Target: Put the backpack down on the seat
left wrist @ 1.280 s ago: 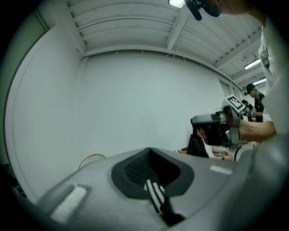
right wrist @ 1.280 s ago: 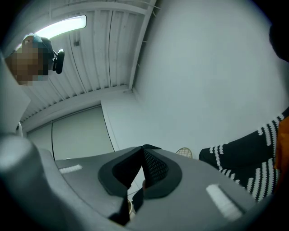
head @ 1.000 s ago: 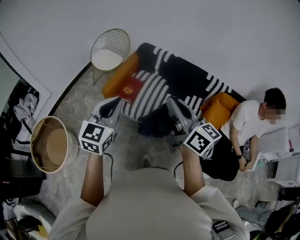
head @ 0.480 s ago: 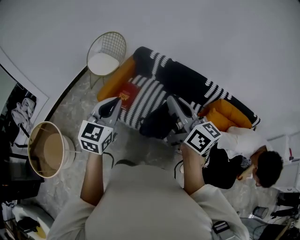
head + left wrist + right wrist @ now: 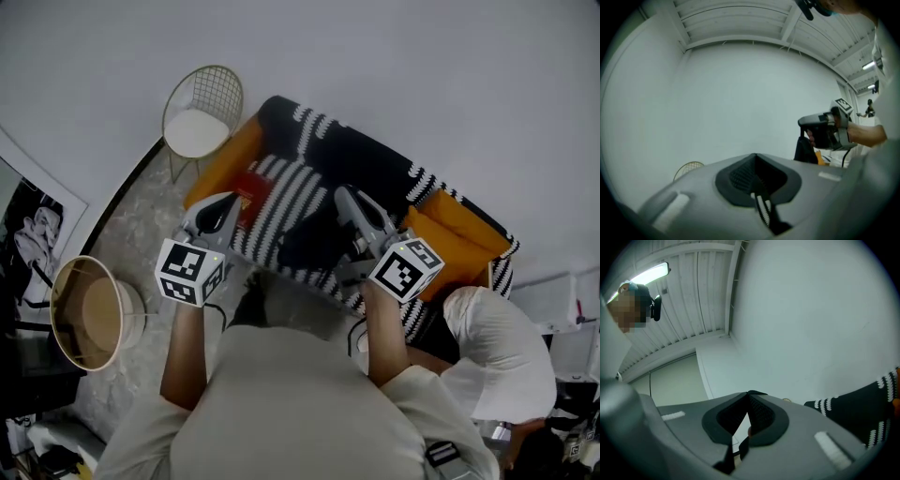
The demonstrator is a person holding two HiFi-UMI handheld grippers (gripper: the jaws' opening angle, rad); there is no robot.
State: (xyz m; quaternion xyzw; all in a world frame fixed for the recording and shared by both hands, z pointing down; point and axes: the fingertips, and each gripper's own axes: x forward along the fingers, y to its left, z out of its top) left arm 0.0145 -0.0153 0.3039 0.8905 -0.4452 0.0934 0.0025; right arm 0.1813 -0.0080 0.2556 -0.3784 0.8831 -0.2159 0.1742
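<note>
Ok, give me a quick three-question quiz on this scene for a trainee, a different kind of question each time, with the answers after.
1. True or false: the left gripper holds the backpack.
2. What lies on the sofa's seat? A: red book; B: laptop; C: mug.
3. What colour are the cushions at the sofa's ends?
Key: 1 false, the right gripper holds it; 2 A; 3 orange.

The right gripper (image 5: 749, 395) jaws pinch a dark strap (image 5: 726, 460) (striped sofa (image 5: 862, 413) beyond).
</note>
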